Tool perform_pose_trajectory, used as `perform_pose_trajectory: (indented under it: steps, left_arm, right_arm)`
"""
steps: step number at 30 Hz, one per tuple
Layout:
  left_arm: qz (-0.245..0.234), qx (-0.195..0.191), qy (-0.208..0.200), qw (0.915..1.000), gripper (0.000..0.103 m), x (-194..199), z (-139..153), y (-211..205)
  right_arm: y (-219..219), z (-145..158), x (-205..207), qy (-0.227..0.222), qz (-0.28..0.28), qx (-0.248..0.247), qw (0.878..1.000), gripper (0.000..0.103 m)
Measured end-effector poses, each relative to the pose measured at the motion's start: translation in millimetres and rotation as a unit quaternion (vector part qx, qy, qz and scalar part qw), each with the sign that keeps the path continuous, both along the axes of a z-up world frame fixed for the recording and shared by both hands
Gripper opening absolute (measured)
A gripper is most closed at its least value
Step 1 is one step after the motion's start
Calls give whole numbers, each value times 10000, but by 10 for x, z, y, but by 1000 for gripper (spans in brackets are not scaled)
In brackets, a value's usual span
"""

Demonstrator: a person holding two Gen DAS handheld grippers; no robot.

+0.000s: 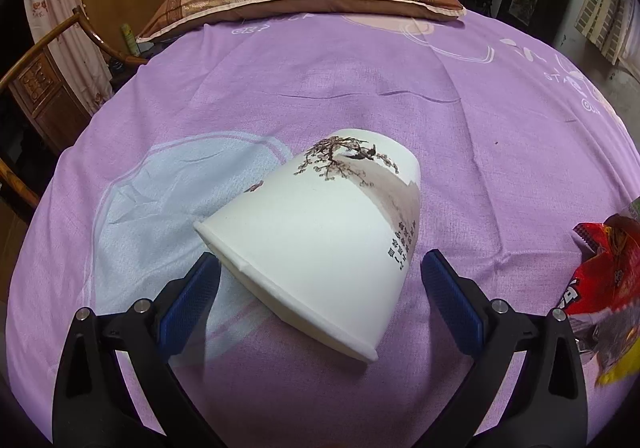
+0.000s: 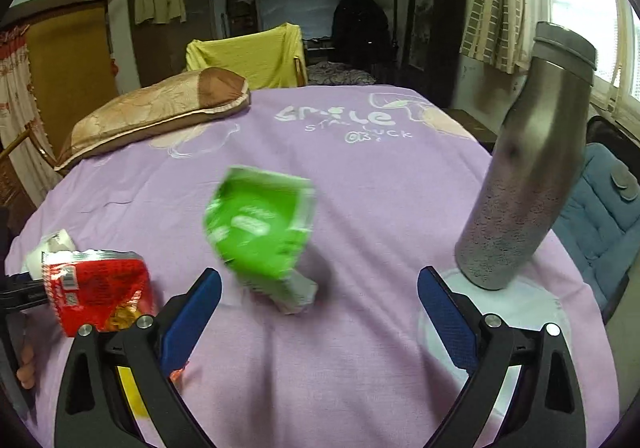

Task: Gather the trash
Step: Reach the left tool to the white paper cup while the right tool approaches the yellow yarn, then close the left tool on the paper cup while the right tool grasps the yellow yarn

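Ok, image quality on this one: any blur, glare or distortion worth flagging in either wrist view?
Left wrist view: sharp, the white paper cup with a tree print crisp, though fisheye bulges the purple bedsheet and the corners vignette. Right wrist view: the green snack packet is smeared by motion blur, the grey metal flask looks softly grainy, and the window at upper right is blown out.

Left tongs (image 1: 320,280) and right tongs (image 2: 320,288) — both spread wide.

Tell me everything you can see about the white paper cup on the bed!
The paper cup is white, seemingly paper, printed with a blossoming branch, a bird and dark characters. It lies tipped on its side on the purple bedsheet, rolled rim toward the camera, base pointing away. It sits between the open blue fingers of the left gripper, which don't appear to squeeze it.
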State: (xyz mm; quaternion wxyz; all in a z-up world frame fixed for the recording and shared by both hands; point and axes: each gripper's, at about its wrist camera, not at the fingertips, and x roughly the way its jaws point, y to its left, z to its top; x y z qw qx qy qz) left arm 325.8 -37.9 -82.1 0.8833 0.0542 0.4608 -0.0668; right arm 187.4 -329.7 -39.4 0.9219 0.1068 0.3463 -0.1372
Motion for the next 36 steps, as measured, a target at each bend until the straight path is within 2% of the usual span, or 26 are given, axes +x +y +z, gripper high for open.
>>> perform_pose_trajectory:
  steps: [3,6,13,15,18,20,23,27,36]
  left_arm:
    - [0,-1,-1,10000,98,0,0,0]
    - [0,-1,-1,10000,98,0,0,-1]
    - [5,0,-1,10000,98,2,-1,-2]
    - [4,-2,-1,10000,98,3,-1,-2]
    - [6,-1,-2,10000,98,4,-1,-2]
    - [7,-1,-1,10000,98,5,-2,-1]
    - [5,-1,-1,10000,98,4,-1,-1]
    - [5,-2,-2,10000,98,5,-3,-1]
    - [-82,-2,56,10000,98,22,9,7]
  right_arm:
    - [27,-29,23,62,202,113,9997,97]
    - [10,-63,58,167,192,135,9996,98]
    - [-14,-119,88,283,216,550,9979,98]
    - [10,-141,97,254,393,791,9958,98]
    - [149,-173,118,242,939,1226,9877,98]
    - [285,-183,136,283,1294,1310,9825,98]
    - [559,-180,133,328,1784,1093,9773,97]
    - [820,-150,91,386,2156,748,9728,97]
    - [978,-323,142,945,2258,440,9686,97]
